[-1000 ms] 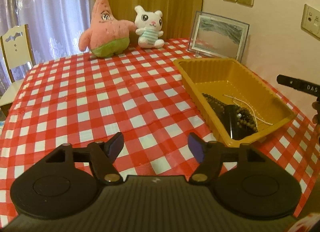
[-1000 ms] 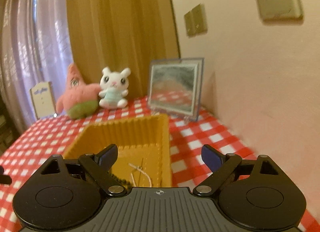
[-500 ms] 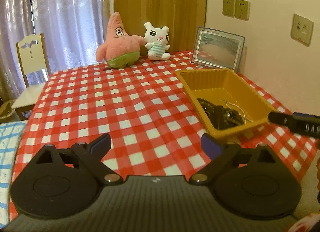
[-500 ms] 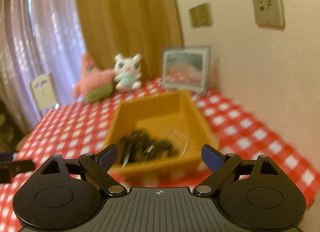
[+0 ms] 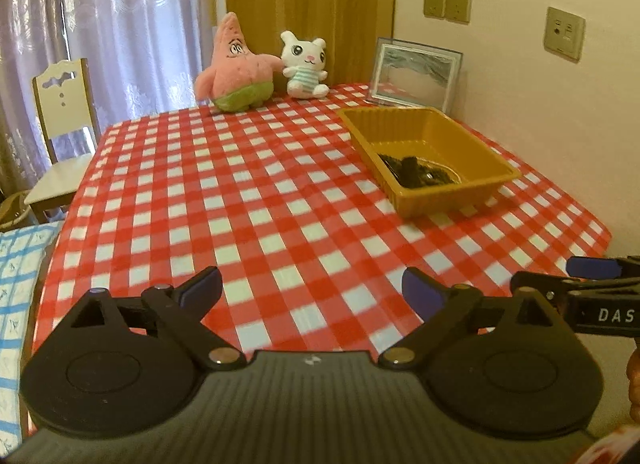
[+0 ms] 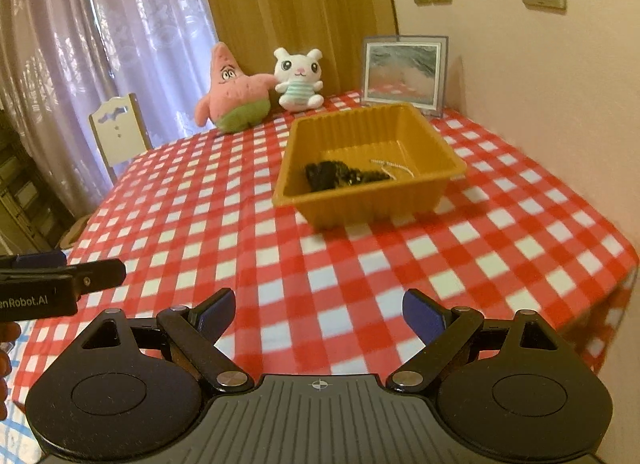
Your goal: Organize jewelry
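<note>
Gaping wide, left gripper and right gripper hold nothing above tablecloth.

Bare tablecloth lies open before the yellow tray.

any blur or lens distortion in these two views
Left wrist view: fisheye bends the wall and table edge; the tablecloth is slightly soft. Right wrist view: the yellow tray and the jewelry inside are motion-smeared, while the right gripper is sharp.

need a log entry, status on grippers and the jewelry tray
Left gripper and right gripper open, empty. Dark beads and thin chain in yellow tray. Nothing in the way.
</note>
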